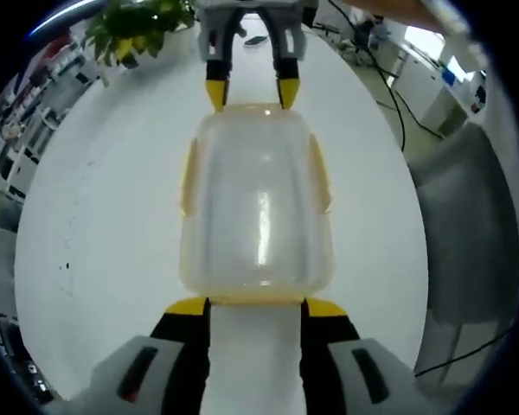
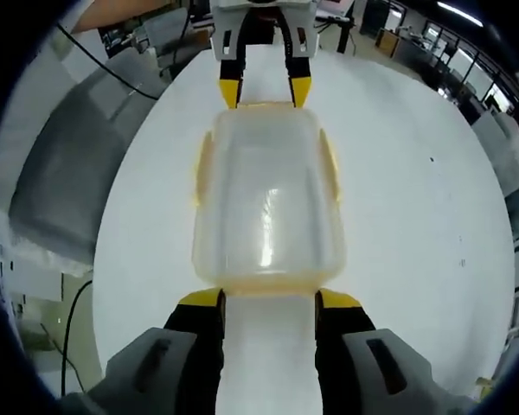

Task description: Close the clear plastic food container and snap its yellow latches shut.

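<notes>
The clear plastic food container (image 1: 258, 203) sits on a round white table (image 1: 95, 225), lid on top, with the two grippers facing each other from its opposite short ends. In the left gripper view, the left gripper (image 1: 255, 304) stands at the near end of the container; its jaws are spread roughly as wide as the near yellow latch (image 1: 255, 299), and the yellow tips meet the container's lower edge at either side of that latch. No object is clamped between the jaws. The right gripper (image 1: 251, 91) shows at the far end of the same view, its two yellow tips touching the container's far rim, with a clear gap between them. In the right gripper view the layout is mirrored: the right gripper (image 2: 268, 298) has its jaws apart at the near end of the container (image 2: 266, 203), tips against the rim beside the near latch (image 2: 268, 284), and the left gripper (image 2: 265, 89) touches the far end. The side latches (image 1: 189, 177) lie along the long edges of the container. A potted plant (image 1: 138, 26) stands at the far edge of the table.
</notes>
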`<act>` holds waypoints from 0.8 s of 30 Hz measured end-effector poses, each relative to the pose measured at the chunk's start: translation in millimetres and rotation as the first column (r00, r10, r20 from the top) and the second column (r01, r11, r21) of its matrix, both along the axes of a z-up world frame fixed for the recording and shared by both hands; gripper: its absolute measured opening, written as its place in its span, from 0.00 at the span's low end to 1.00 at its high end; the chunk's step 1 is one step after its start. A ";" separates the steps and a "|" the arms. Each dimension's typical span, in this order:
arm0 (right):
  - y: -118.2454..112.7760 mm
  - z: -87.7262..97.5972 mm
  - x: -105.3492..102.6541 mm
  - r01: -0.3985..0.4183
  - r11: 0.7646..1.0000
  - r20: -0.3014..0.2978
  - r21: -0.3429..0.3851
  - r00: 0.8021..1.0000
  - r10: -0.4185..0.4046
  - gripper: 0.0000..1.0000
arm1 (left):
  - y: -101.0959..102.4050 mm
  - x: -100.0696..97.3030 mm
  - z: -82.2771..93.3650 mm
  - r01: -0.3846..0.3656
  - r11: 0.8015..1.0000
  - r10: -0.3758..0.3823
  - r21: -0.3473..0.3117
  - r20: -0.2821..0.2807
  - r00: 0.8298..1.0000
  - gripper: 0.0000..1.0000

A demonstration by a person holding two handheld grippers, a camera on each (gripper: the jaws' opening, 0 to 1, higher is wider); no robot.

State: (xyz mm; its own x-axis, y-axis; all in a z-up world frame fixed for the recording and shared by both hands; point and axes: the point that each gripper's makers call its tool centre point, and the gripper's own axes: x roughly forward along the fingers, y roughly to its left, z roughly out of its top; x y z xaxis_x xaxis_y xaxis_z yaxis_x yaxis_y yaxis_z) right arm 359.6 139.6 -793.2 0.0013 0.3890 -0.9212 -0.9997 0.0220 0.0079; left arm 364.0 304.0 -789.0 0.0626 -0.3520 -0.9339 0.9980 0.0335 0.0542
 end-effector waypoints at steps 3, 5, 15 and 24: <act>-2.5 -2.0 1.8 0.015 1.000 0.011 -0.008 1.000 -0.015 0.40 | -0.2 0.0 -0.3 -0.020 1.000 0.020 -0.009 -0.003 1.000 0.36; -3.4 -1.8 1.9 0.028 1.000 0.010 -0.006 1.000 -0.028 0.40 | 1.2 1.3 -0.4 -0.040 0.999 0.040 -0.017 -0.001 0.999 0.37; -19.0 0.9 2.0 0.121 0.993 0.001 -0.006 0.993 -0.121 0.40 | 15.8 -0.9 3.1 -0.061 0.998 0.061 -0.022 0.013 0.998 0.37; -26.7 13.5 -1.5 0.277 0.960 -0.049 0.043 0.960 -0.275 0.49 | 17.9 -1.0 19.6 -0.229 0.969 0.227 -0.096 -0.031 0.973 0.42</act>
State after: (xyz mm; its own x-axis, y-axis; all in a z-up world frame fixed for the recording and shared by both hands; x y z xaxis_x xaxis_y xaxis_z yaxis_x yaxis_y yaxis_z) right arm 358.1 112.9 -779.7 0.0768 0.4234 -0.9027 -0.9537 0.2952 0.0574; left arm 363.0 321.9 -769.5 0.1341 -0.4206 -0.8973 0.9642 0.2644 0.0202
